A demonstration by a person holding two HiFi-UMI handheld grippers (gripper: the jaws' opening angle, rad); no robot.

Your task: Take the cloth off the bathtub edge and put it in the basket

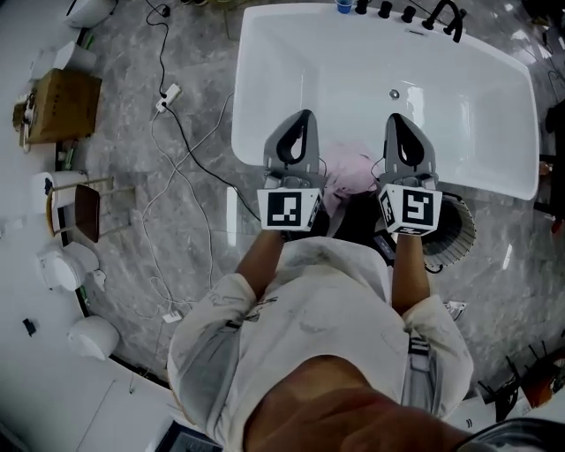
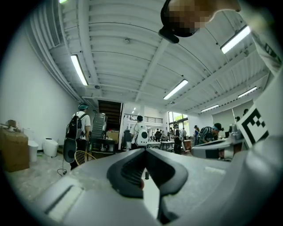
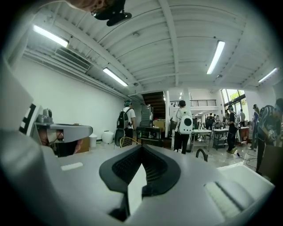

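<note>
The left gripper's (image 2: 145, 150) 2 grey jaws are pressed together at their tips, leaving only the dark teardrop-shaped hollow behind them, and nothing is pinched there. The right gripper (image 3: 141, 148) is the same: tips together, empty. Both gripper views look level across a large hall with white ribbed ceiling panels and strip lights. People stand among tables there, 1 of them wearing a white backpack (image 3: 185, 124).

In the head view the left gripper (image 1: 303, 119) and the right gripper (image 1: 397, 121) are held side by side, pointing forward over the near part of the white oval bathtub (image 1: 265, 79). Each carries a cube with black-and-white square markers facing the camera. The markers are blocky patterns rather than letters.

The crumpled pale pink cloth (image 1: 349, 169) lies on the tub's near edge, between the 2 grippers in the head view and behind their jaw tips. Neither gripper holds it. The round ribbed basket with a dark inside (image 1: 455, 231) stands on the floor just beside the tub's near wall, to the right of the cloth, partly covered by the right gripper's cube.

Further out, black tap fittings (image 1: 446, 18) line the tub's far rim and a small round drain (image 1: 394, 94) sits in its bottom. On the grey marbled floor (image 1: 194, 53) to the left, a black cable with a white plug block (image 1: 168, 94) trails past a brown cardboard box (image 1: 64, 106).
</note>
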